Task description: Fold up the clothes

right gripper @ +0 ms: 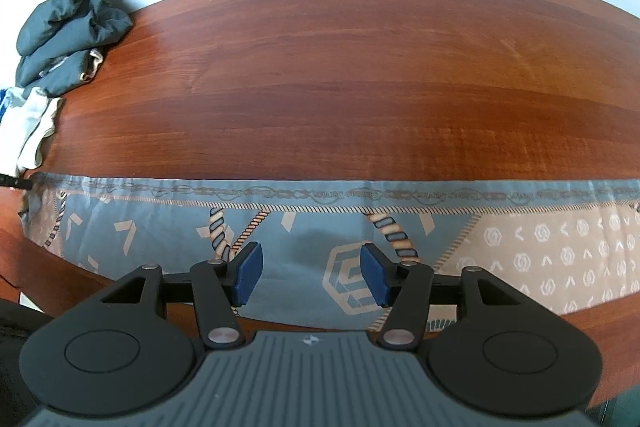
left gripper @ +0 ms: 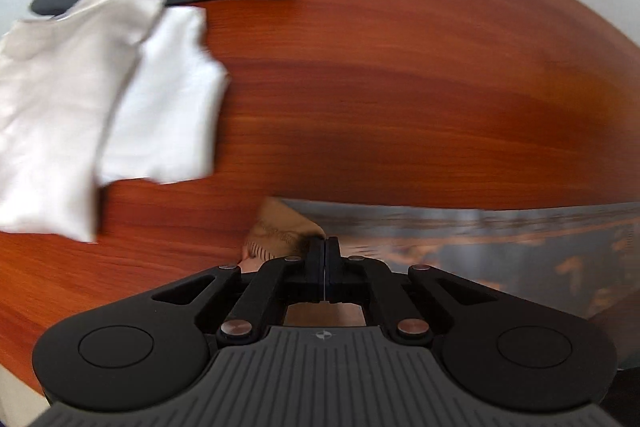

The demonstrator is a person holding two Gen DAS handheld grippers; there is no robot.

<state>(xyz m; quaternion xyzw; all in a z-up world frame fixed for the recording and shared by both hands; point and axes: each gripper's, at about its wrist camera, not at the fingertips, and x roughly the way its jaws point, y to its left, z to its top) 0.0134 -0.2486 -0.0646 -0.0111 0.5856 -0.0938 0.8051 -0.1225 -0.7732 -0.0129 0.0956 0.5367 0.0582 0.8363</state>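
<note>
The scarf (right gripper: pixel 304 243), blue-grey with tan rope print, is spread flat along the near edge of the table (right gripper: pixel 360 67), likely laid out long so it can be folded end over end. One corner of it is pinched in the left gripper (left gripper: pixel 323 241): jaws are pressed together, with a tan corner bunched just beside the tips. The corner looks lifted, the cloth edge stretching rightward in the blurred left view, probably so that end can be carried across. The right gripper (right gripper: pixel 311 273) is held over the middle of the scarf, jaws apart, nothing between the pads (right gripper: pixel 248 277); whether the cloth is touched cannot be told. It is judged to be waiting to pin or pick the fabric.

At the far left of the table a dark jacket (right gripper: pixel 68 27) is heaped, and white cloth (left gripper: pixel 92 99) lies just in front of it. Both are well apart from the scarf's middle but near its left end, so the lifted corner could snag there. The rest of the tabletop is bare wood.
</note>
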